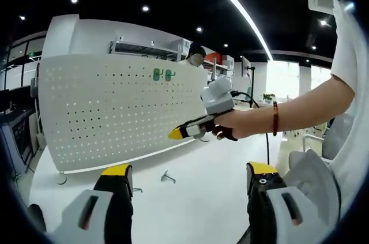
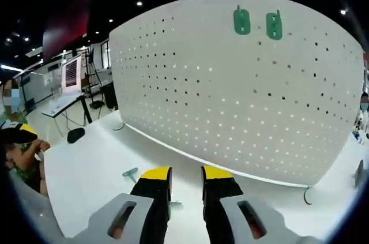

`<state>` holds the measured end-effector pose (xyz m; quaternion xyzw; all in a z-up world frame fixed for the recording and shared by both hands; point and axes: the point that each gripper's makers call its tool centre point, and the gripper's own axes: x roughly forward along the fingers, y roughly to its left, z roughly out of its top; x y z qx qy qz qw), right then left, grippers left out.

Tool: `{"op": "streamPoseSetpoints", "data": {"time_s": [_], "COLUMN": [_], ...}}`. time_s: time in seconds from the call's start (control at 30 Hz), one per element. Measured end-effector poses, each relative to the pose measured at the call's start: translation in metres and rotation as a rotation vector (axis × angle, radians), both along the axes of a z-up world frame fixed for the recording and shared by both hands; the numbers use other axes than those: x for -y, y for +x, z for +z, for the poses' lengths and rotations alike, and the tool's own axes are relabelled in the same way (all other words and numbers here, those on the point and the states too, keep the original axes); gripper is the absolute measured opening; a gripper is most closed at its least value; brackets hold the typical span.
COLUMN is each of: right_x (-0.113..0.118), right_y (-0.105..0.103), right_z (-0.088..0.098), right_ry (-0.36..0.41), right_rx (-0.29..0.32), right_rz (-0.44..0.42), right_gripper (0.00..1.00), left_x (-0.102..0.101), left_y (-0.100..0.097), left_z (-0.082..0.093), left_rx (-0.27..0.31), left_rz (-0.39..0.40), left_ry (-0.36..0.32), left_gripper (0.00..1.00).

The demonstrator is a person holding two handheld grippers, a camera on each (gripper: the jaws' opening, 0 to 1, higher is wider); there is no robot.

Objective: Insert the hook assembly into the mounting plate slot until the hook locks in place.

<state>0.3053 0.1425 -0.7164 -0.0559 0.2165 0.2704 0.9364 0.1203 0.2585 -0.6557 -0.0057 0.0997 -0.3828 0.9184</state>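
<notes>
A white pegboard (image 1: 115,111) (image 2: 242,82) stands upright on the white table. Two green mounting plates (image 1: 162,74) (image 2: 258,22) hang side by side near its top edge. A small metal hook (image 1: 167,177) lies on the table in front of the board, and a teal-tinted hook piece (image 2: 130,172) lies left of my right jaws. My left gripper (image 1: 189,170) is wide open and holds nothing. My right gripper (image 2: 187,173), held up by a hand (image 1: 230,124), keeps a narrow gap with nothing visible between its tips. It hovers before the board's lower right part (image 1: 183,132).
A person's arm with a red wristband (image 1: 275,118) crosses the right side. The table (image 1: 190,209) extends toward me. A dark mouse (image 2: 75,135) lies at the table's left end. Desks, monitors and a seated person (image 2: 17,140) fill the room behind.
</notes>
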Motion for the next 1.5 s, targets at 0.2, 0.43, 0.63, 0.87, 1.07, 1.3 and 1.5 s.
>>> {"op": "streamPoseSetpoints", "data": {"time_s": [0.2,0.43,0.63,0.87,1.07,1.3,1.5], "right_x": [-0.007,-0.013,-0.02,-0.022,-0.025,-0.025,-0.025], "right_y": [-0.003,-0.007,-0.007,-0.006,-0.007,-0.01,-0.013], "right_z": [-0.015,-0.033,-0.045,-0.059,-0.068,-0.082,-0.095], "right_ry": [-0.025,-0.077,-0.082,-0.096,-0.104,-0.152,-0.172], "right_rx": [-0.045,-0.084,-0.123,-0.154,-0.175,-0.204,-0.238], "right_rz": [0.047,0.089,0.119,0.139,0.167,0.201,0.221], "right_gripper": [0.2,0.2,0.21,0.21,0.26,0.26,0.28], "left_x": [-0.003,-0.008,-0.013,-0.023,-0.023,-0.023,-0.027], "left_y": [-0.002,-0.002,0.0,0.006,0.008,0.007,0.009], "left_z": [-0.005,-0.012,-0.015,-0.018,-0.02,-0.024,-0.025], "left_rx": [-0.013,-0.029,-0.04,-0.045,-0.05,-0.063,-0.065], "left_rz": [0.017,0.042,0.057,0.088,0.088,0.083,0.086], "left_ry": [-0.012,-0.03,-0.033,-0.043,-0.035,-0.029,-0.024], "left_gripper": [0.83,0.83,0.83,0.83,0.83,0.83,0.83]}}
